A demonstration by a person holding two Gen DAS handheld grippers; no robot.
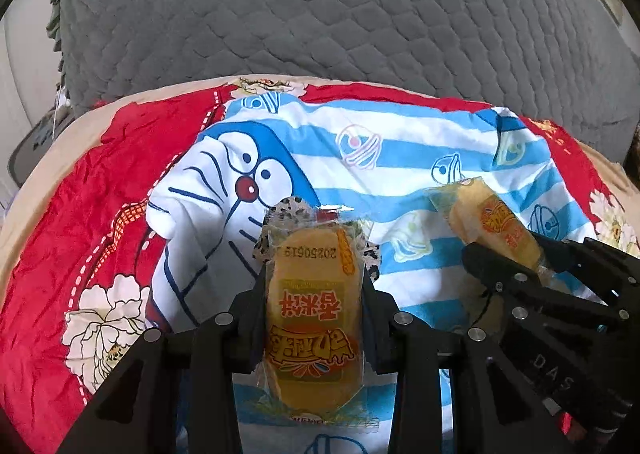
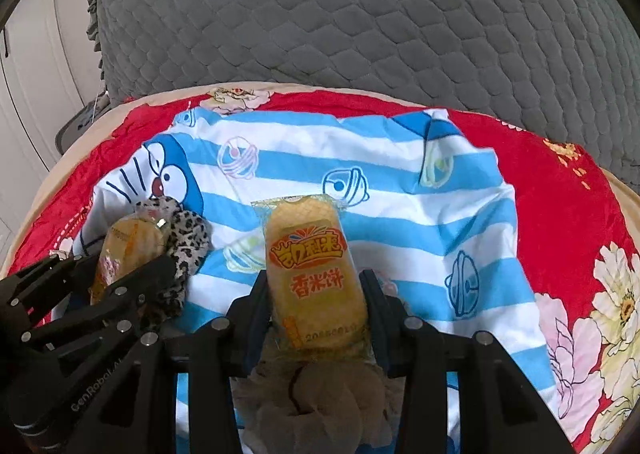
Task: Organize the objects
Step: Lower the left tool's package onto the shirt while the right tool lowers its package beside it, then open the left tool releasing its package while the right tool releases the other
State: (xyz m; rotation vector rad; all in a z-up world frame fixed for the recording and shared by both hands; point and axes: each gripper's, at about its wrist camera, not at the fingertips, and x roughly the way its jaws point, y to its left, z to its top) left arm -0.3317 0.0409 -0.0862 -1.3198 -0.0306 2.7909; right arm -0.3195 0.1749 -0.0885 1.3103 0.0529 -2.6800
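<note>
Each claw holds one wrapped rice cracker over a bed. The left claw [image 1: 316, 294], at the bottom middle of the left view, is clamped on a cracker packet [image 1: 314, 314] turned print-upside-down; the right claw [image 2: 316, 294], at the bottom middle of the right view, grips a second packet [image 2: 316, 274] the right way up. Both packets sit above the striped cartoon cloth [image 2: 360, 182], which lies on a red flowered quilt [image 2: 560, 190].

To do this step well, I would keep the squeeze light: the crackers look brittle inside thin, slick, crinkly film, and a hard pinch could snap them or let the wrapper slide. Lowering each packet flat before letting go should stop it tipping on the soft, rumpled fabric.

A leopard-print scrunchie [image 2: 184, 250], fuzzy and ring-shaped, lies just beside the left packet. A pale fluffy thing [image 2: 320, 398] sits under the right claw. Behind, a grey quilted cover [image 2: 360, 14] has a padded, scale-like pattern
</note>
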